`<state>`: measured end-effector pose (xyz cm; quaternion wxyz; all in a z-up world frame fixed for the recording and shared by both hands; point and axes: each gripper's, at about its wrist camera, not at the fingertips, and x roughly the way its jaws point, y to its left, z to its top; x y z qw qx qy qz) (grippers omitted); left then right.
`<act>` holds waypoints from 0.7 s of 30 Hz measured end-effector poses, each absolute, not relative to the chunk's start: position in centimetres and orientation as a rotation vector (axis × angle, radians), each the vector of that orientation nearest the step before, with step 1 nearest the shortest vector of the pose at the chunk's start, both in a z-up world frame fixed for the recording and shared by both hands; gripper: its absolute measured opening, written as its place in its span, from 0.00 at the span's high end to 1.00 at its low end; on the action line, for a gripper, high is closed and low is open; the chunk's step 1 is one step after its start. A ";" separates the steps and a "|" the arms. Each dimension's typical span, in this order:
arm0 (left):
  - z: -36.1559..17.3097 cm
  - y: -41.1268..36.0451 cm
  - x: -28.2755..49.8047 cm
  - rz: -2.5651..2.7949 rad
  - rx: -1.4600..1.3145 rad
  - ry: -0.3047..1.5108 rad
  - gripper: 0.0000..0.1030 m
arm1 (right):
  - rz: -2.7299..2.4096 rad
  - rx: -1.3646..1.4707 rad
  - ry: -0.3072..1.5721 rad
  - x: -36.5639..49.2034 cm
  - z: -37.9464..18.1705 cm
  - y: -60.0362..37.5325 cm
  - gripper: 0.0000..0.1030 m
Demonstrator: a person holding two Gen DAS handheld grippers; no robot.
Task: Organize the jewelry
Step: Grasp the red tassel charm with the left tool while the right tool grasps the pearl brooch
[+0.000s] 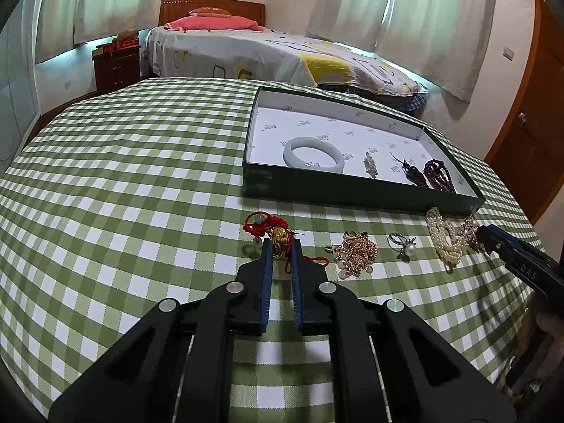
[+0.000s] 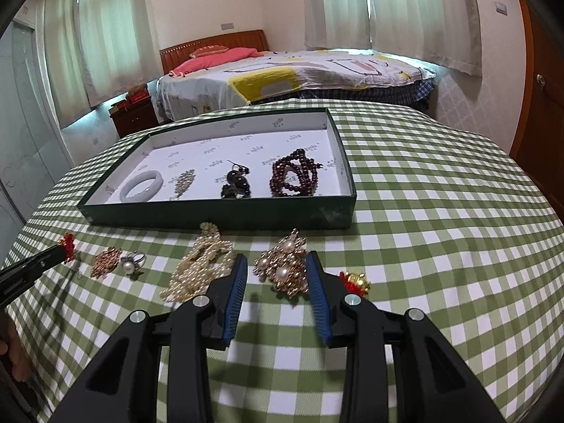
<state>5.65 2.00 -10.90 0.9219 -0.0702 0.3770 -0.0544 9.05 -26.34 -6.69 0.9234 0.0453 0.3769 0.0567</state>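
A dark green tray (image 1: 352, 194) (image 2: 218, 215) holds a white bangle (image 1: 313, 151) (image 2: 141, 185), a small brooch (image 2: 182, 181), a dark pendant (image 2: 234, 183) and dark red beads (image 2: 294, 176). My left gripper (image 1: 281, 246) is shut on a red-cord gold charm (image 1: 273, 234) that rests on the cloth; it also shows in the right wrist view (image 2: 67, 243). My right gripper (image 2: 276, 264) is open around a gold pearl brooch (image 2: 283, 264). A pearl bracelet (image 2: 201, 264) (image 1: 444, 236) lies left of it.
On the green checked tablecloth (image 1: 123, 176) lie a gold chain piece (image 1: 356, 252) (image 2: 105, 261), a pearl ring (image 1: 403, 245) (image 2: 132, 262) and a second red-gold charm (image 2: 356, 282). A bed (image 2: 299, 70) stands beyond the table.
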 end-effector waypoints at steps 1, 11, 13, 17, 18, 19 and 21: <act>-10.9 2.0 5.7 -0.111 -0.145 0.775 0.90 | 0.114 0.094 0.780 9.2 -6.7 -26.4 0.66; -11.1 2.2 5.8 -0.105 -0.151 0.776 0.90 | 0.120 0.088 0.866 10.7 -7.7 -26.2 0.64; -11.1 2.2 5.8 -0.105 -0.152 0.776 0.90 | 0.128 0.078 0.860 10.3 -7.7 -26.0 0.71; -11.1 2.2 5.7 -0.107 -0.150 0.772 0.90 | 0.133 0.057 0.843 9.5 -7.6 -25.5 0.74; -11.0 2.2 5.7 -0.107 -0.149 0.769 0.90 | 0.133 0.063 0.838 9.4 -7.6 -25.5 0.74; -10.9 2.2 5.6 -0.108 -0.148 0.766 0.90 | 0.132 0.065 0.834 9.2 -7.5 -25.6 0.74; -10.6 2.1 5.5 -0.110 -0.148 0.760 0.90 | 0.130 0.071 0.826 9.0 -7.4 -25.8 0.75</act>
